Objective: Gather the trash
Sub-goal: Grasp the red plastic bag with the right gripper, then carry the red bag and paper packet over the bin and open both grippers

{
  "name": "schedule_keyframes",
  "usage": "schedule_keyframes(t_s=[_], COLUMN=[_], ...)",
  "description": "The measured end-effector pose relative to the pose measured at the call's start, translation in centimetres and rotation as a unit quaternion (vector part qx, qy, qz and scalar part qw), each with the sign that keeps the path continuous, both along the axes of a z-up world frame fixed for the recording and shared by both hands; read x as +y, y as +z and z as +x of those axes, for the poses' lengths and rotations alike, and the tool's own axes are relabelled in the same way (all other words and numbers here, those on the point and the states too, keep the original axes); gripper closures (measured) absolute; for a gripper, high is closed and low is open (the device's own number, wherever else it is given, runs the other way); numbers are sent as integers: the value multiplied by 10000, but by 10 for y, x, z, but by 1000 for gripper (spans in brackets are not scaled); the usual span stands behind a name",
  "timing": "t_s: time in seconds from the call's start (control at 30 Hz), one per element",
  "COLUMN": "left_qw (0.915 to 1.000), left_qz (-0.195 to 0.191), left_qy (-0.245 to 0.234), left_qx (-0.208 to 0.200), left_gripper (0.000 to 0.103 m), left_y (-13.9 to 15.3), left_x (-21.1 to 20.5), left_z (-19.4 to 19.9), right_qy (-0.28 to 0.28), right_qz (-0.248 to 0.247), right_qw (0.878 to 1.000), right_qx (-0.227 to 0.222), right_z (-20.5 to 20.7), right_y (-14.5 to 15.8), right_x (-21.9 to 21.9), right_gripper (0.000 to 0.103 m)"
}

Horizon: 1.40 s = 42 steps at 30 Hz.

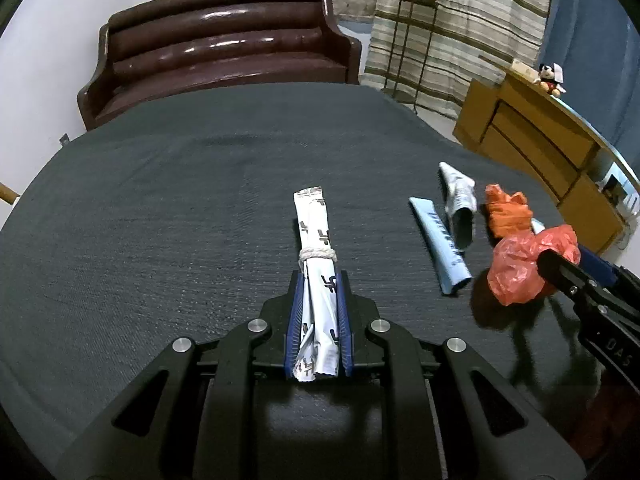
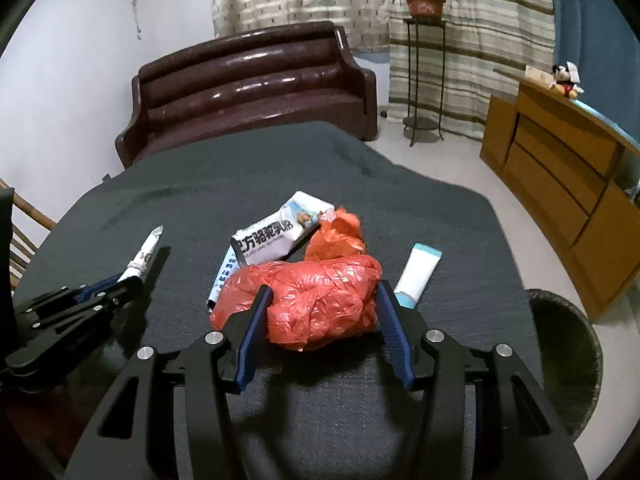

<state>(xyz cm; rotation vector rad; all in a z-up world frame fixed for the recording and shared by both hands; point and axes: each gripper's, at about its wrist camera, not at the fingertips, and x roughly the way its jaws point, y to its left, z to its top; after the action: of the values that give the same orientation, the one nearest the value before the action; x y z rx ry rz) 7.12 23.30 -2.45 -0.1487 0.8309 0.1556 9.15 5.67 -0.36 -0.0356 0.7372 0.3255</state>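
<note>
My left gripper point(image 1: 319, 280) is shut on a rolled white printed wrapper point(image 1: 314, 240) tied with string, held over the dark table point(image 1: 160, 220). It also shows in the right wrist view point(image 2: 140, 260). My right gripper point(image 2: 324, 294) holds a crumpled red plastic bag point(image 2: 316, 300) between its blue pads; the bag shows in the left wrist view point(image 1: 524, 268) too. On the table lie a light blue tube point(image 1: 440, 240), a white milk-powder packet point(image 2: 276, 232), a crumpled orange bag point(image 2: 336, 236) and a white-and-blue tube point(image 2: 416, 276).
A round dark bin point(image 2: 568, 360) stands at the table's right edge. A brown sofa point(image 2: 248, 92) is behind the table. A wooden cabinet point(image 2: 560, 176) and a plant stand point(image 2: 424, 72) are at the right.
</note>
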Motion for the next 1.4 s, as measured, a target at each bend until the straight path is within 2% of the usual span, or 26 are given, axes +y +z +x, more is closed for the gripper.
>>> schedule_keyframes(t_s=[0.3, 0.6, 1.03, 1.4], left_qw=[9992, 9953, 9817, 9720], left_qz=[-81, -130, -125, -75], left_qy=[-356, -929, -1870, -2319], left_qx=[-136, -243, -353, -378], left_gripper=[87, 87, 87, 87], left_y=[7, 13, 13, 11], left_x=[-35, -92, -190, -245], left_z=[-10, -14, -3, 14], right_qy=[-334, -974, -1962, -2330], right_qz=[36, 43, -21, -111], right_qw=[9993, 9951, 9805, 9724], right_qx=[-155, -161, -127, -29], right_z=[-13, -23, -29, -26], right_y=[11, 7, -2, -13], right_x=[-33, -92, -184, -219], right_gripper=[51, 51, 51, 51])
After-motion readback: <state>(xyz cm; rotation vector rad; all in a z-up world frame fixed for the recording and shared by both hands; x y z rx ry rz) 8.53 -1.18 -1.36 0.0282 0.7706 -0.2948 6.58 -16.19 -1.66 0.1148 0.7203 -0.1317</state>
